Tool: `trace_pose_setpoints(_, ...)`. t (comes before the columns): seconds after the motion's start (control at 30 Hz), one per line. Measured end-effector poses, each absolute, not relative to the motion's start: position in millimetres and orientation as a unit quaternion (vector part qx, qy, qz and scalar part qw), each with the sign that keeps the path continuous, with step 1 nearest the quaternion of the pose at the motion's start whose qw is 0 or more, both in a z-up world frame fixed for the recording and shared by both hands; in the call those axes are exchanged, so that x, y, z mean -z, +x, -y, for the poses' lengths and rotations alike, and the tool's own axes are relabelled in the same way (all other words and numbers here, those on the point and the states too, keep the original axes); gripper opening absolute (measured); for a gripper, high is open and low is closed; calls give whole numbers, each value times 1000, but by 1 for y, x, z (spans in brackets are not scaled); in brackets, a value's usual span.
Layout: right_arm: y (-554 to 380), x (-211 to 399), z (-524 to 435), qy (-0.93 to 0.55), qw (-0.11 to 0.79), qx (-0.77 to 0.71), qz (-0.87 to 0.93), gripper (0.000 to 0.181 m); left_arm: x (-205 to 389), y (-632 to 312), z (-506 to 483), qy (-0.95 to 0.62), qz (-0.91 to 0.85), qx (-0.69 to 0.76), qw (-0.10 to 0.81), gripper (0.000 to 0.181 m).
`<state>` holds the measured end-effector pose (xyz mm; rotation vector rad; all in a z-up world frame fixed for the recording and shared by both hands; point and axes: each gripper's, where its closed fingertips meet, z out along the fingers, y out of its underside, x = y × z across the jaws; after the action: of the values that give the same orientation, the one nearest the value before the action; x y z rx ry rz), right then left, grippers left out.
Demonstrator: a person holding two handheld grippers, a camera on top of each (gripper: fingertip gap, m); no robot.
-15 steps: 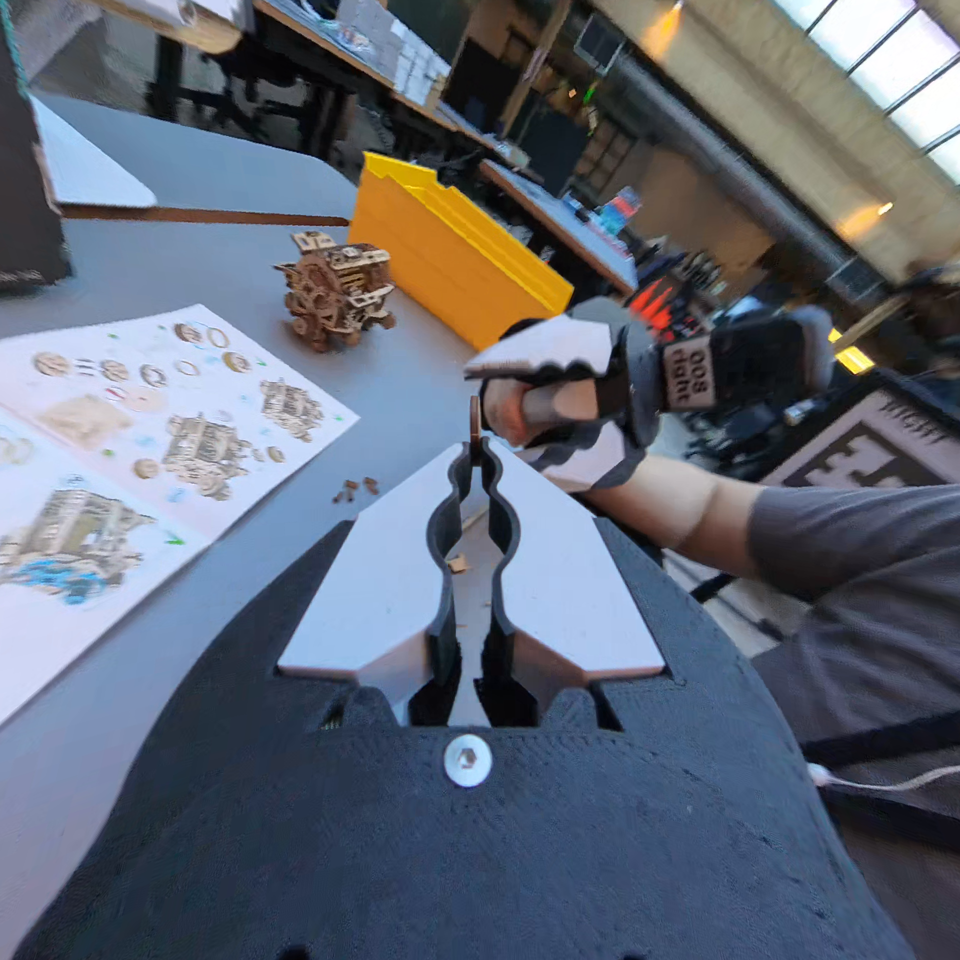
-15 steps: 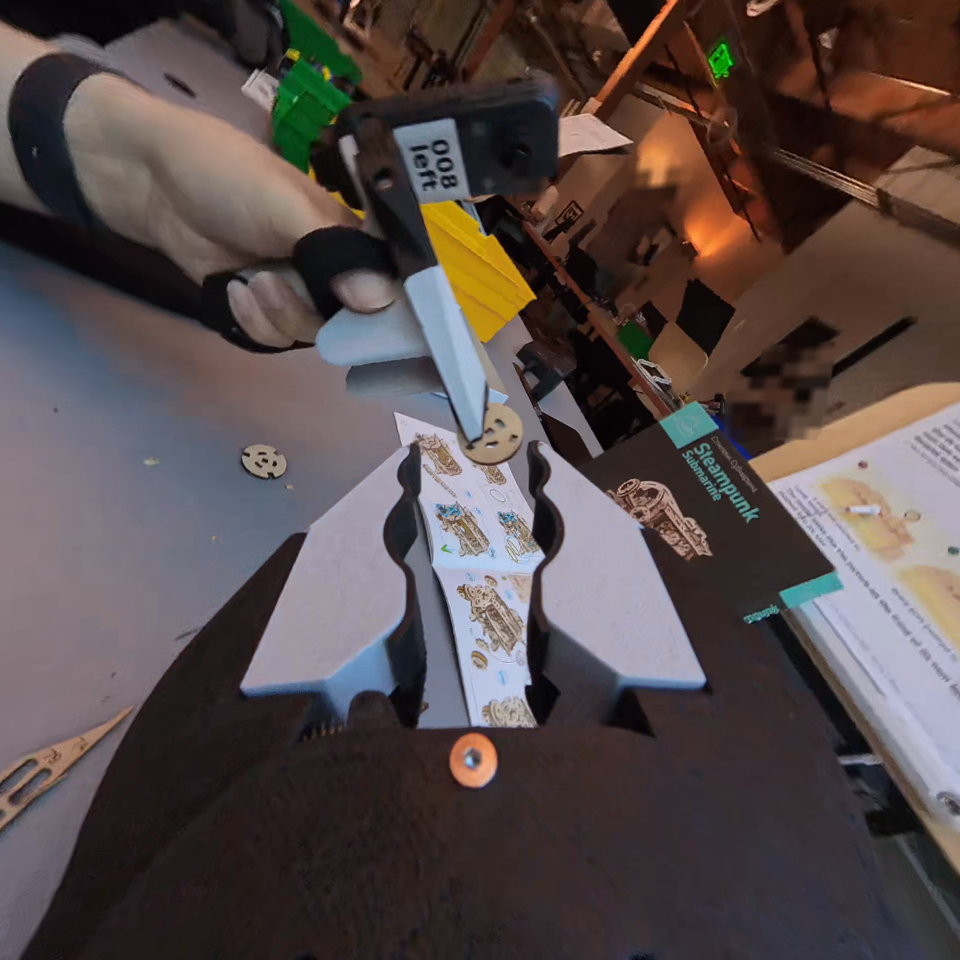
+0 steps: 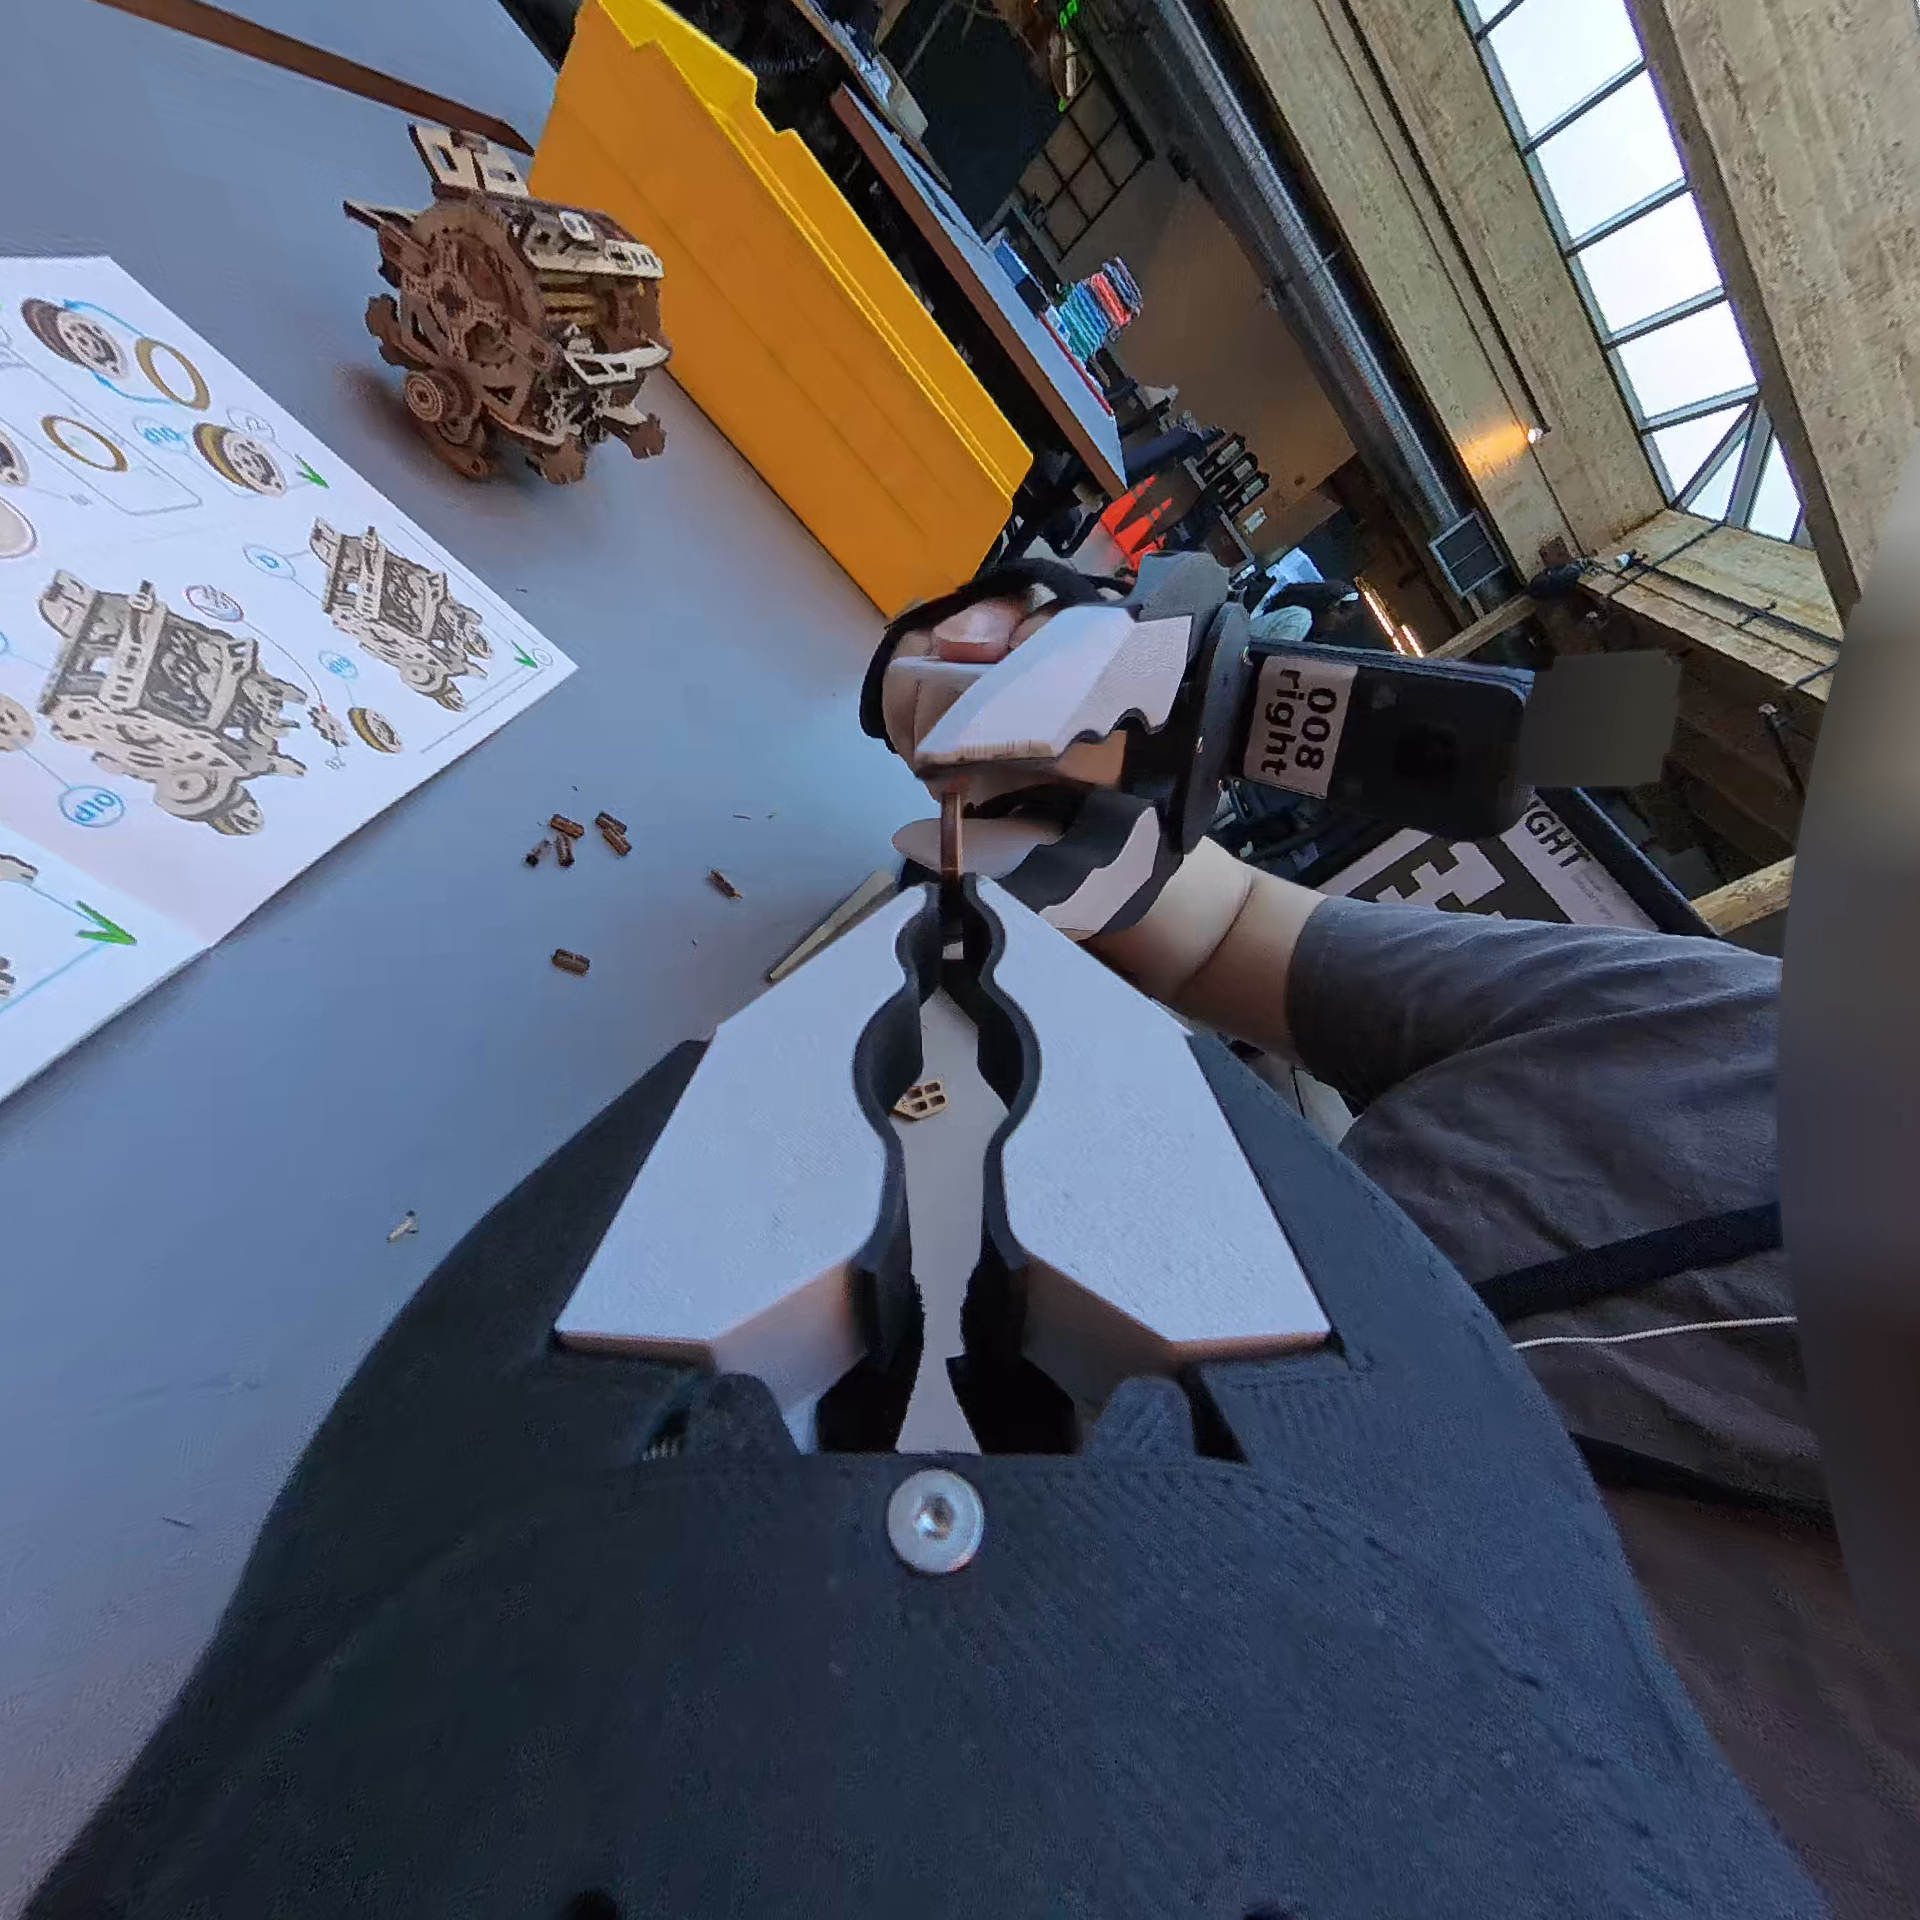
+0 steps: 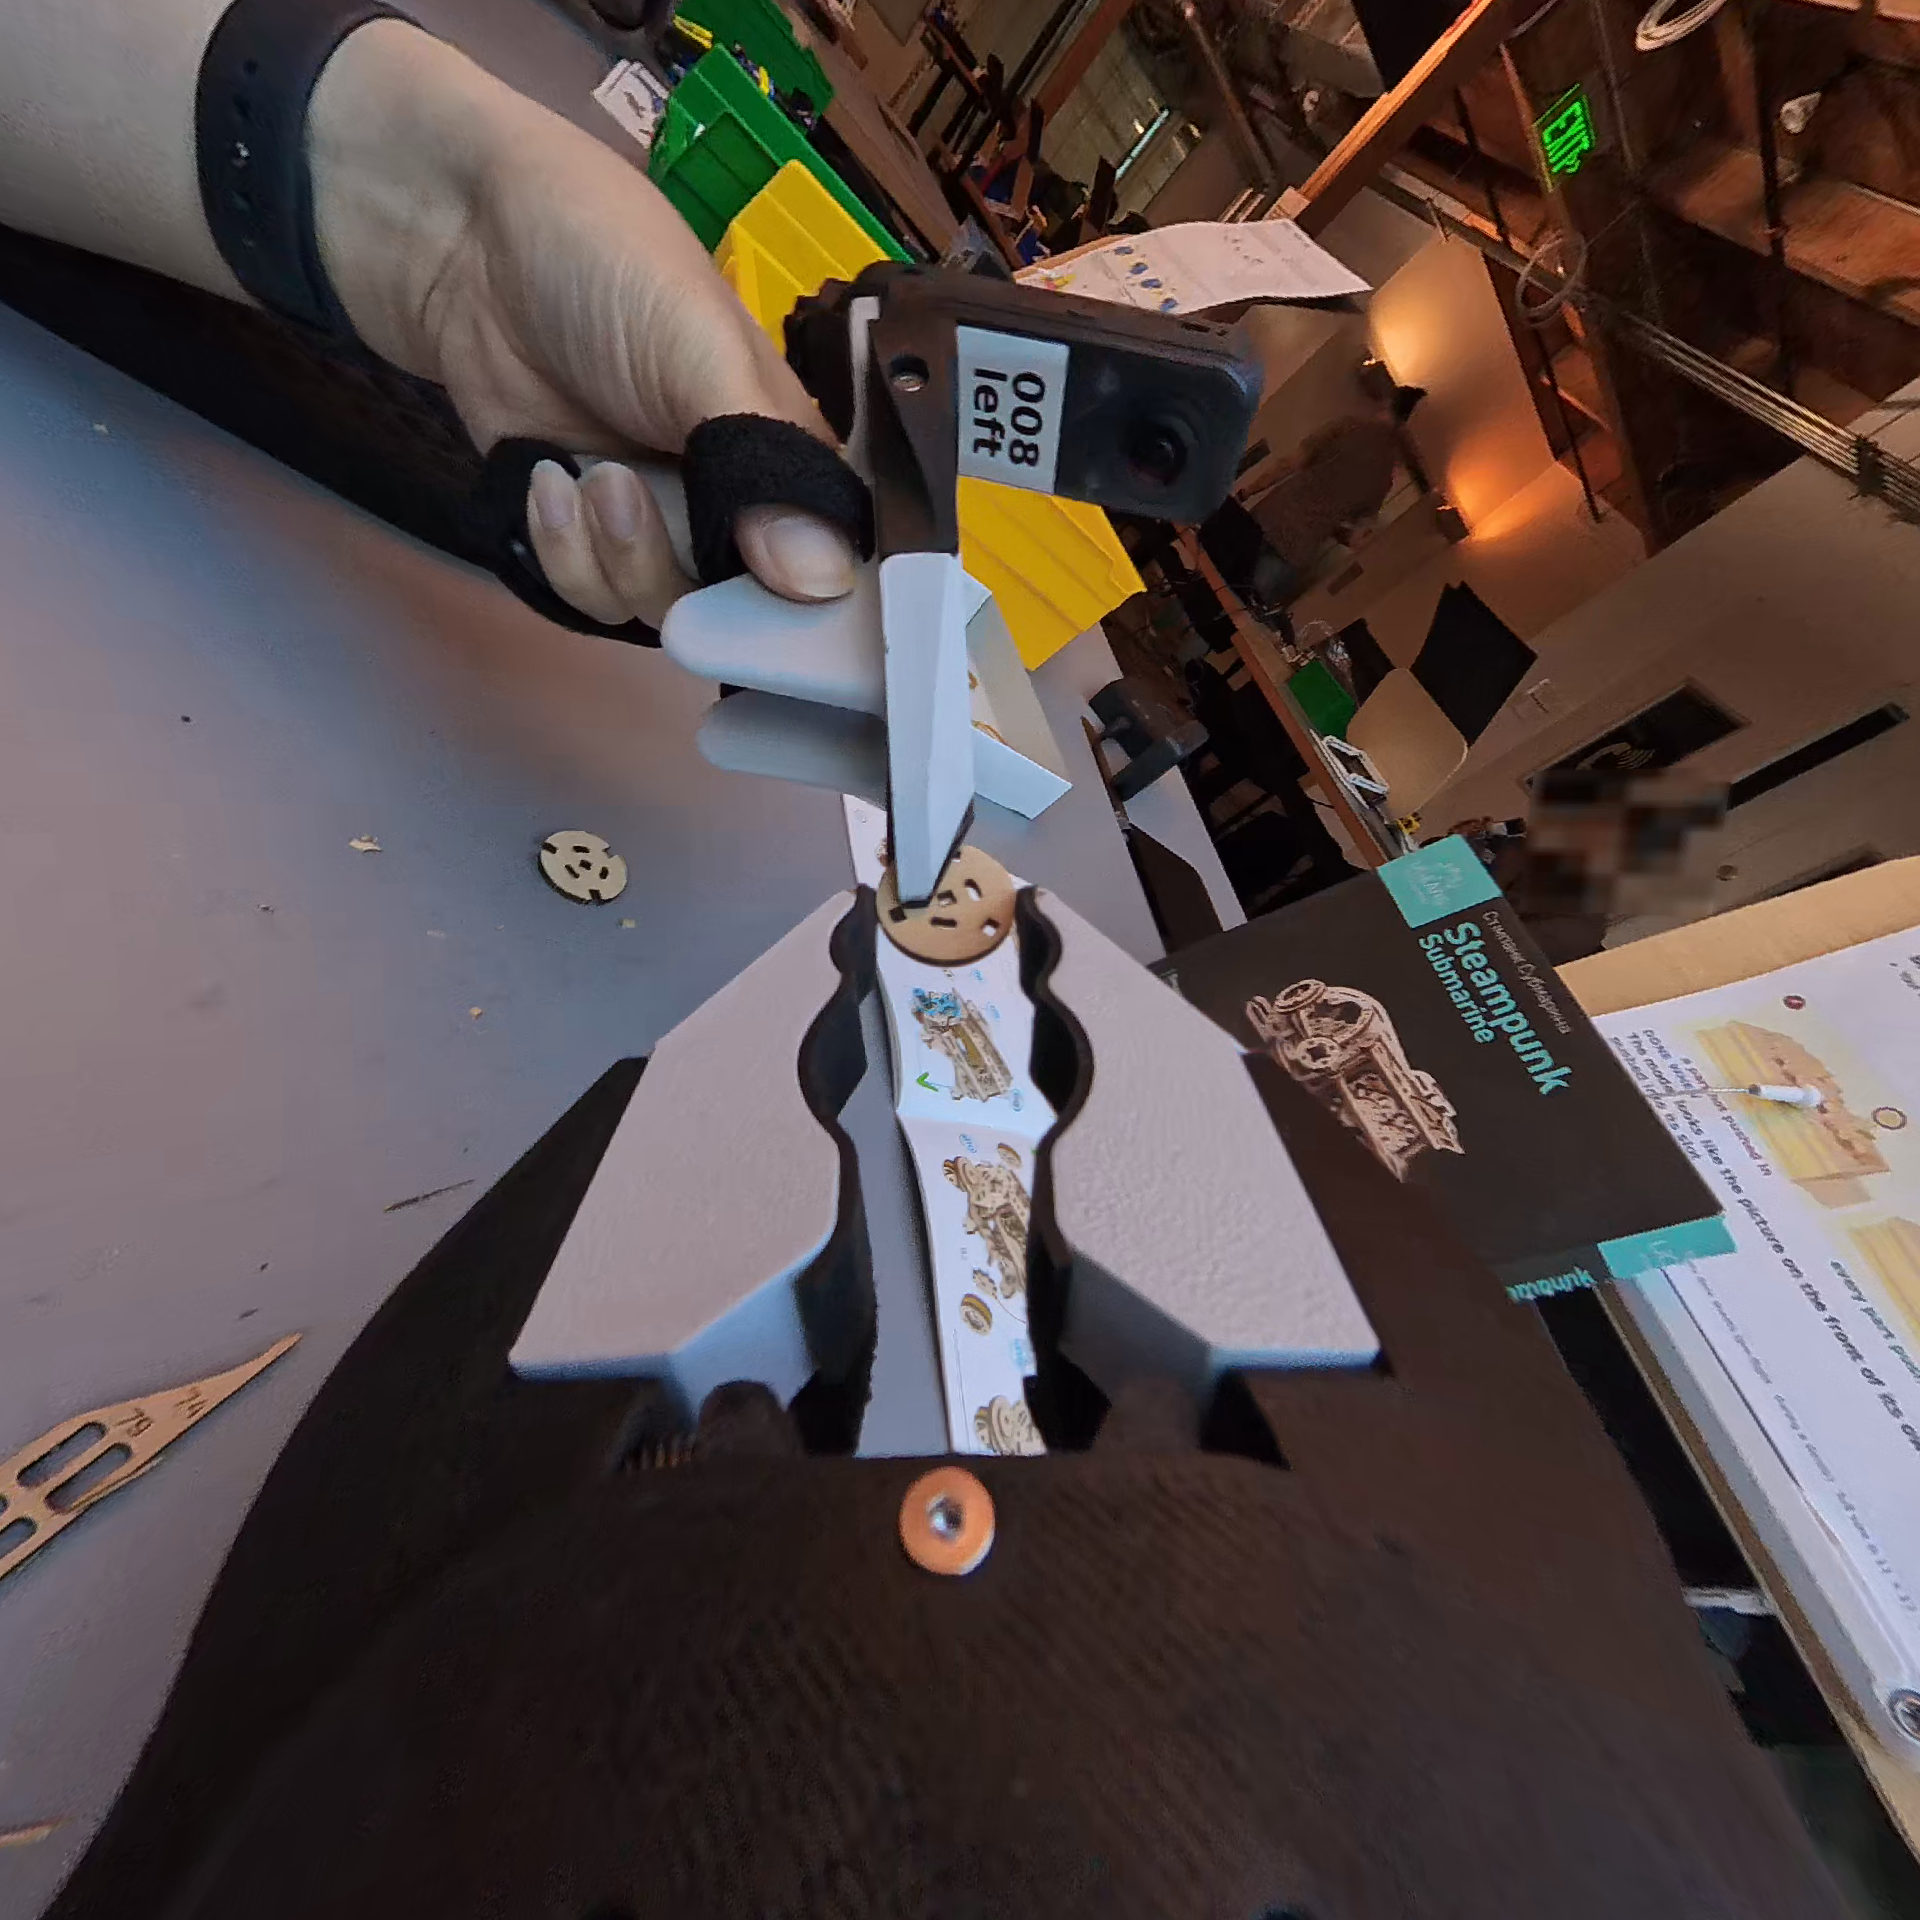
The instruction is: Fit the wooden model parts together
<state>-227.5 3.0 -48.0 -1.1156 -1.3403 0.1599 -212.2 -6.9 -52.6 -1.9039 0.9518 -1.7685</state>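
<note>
A thin round wooden disc (image 4: 961, 920) with slots is held above the grey table (image 4: 260, 987). My left gripper (image 3: 951, 899) is shut on it; in the left wrist view the disc (image 3: 951, 831) shows edge-on at the tips. In the right wrist view the left gripper (image 4: 928, 883) pinches the disc's faces from above. My right gripper (image 4: 943, 920) has its tips against the disc's rim on both sides. It also shows in the left wrist view (image 3: 951, 805), one finger above the disc and one below. A built wooden model (image 3: 509, 332) stands farther back.
An instruction sheet (image 3: 260, 623) lies left, a yellow bin (image 3: 810, 312) behind the model. Small wooden bits (image 3: 582, 831) are scattered on the table. A second disc (image 4: 584, 865) and a wooden offcut (image 4: 104, 1444) lie left. A black box (image 4: 1434, 1070) and booklet (image 4: 1787, 1195) lie right. Only a small space, under 4 cm, lies between the two pairs of fingers. Both grippers' tips are roughly 25 cm from the built wooden model (image 3: 509, 332).
The disc in my left gripper has come between the right gripper's tips. The right gripper's fingers have narrowed onto the disc's rim.
</note>
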Motion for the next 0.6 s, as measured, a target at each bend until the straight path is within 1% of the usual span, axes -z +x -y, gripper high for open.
trace_pose_setpoints(0.2,-228,50,-4,-508,634,-79,578,24,54,-214,6,-681,-332,631,171,1)
trace_pose_setpoints(0.3,-226,52,-6,-515,634,-68,573,24,57,-219,0,-691,-339,610,187,7)
trace_pose_setpoints(0.6,-226,55,0,-526,630,-71,568,24,57,-218,6,-678,-340,633,158,4)
